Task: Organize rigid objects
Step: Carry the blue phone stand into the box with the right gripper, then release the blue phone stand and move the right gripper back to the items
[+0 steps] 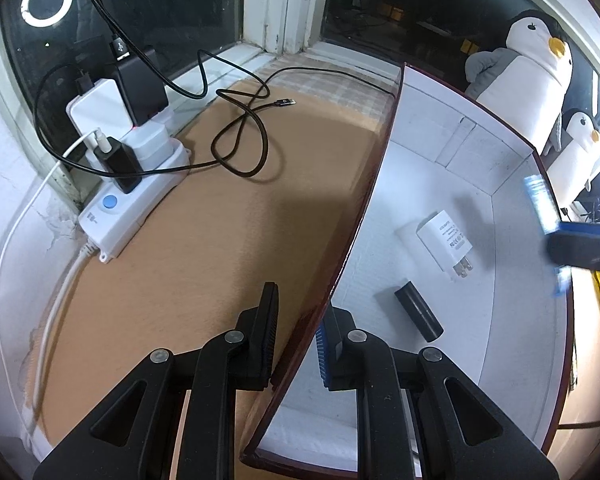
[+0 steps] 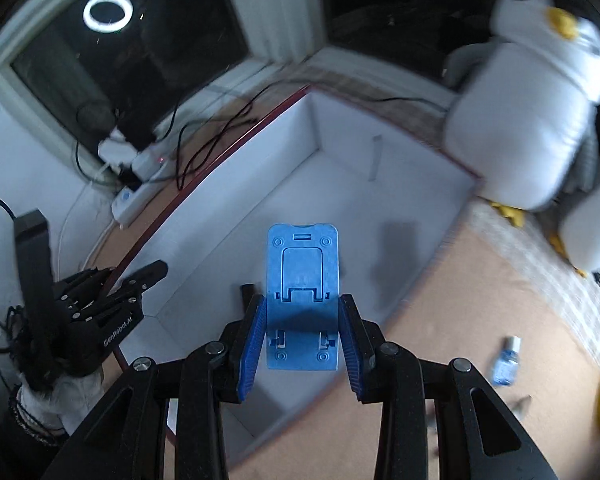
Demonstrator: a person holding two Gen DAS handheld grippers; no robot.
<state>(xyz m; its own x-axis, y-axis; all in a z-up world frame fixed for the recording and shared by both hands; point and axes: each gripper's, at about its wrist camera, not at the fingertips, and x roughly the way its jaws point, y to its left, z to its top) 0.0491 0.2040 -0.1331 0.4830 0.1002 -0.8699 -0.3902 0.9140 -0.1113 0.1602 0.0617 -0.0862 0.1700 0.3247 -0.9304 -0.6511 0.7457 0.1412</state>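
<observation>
Placing step, seen from both wrist cameras. Nearest, the right tongs (image 2: 303, 330) grip a blue phone stand (image 2: 302, 280) by its two long edges and hold it in the air above the open box (image 2: 204, 216), whose white floor lies directly beneath it. The left tongs (image 1: 298, 340) straddle the box's near wall, one finger outside and one inside; whether they pinch the wall or merely bracket it cannot be told. Farther in, a black cylinder (image 1: 419, 311) and a white charger (image 1: 447, 242) already lie on the box floor, close together but apart. A small blue bottle (image 2: 505, 361) is outside the box on the counter (image 2: 480, 312). The next move appears to be lowering the stand onto bare floor clear of both items, then opening the right tongs.
</observation>
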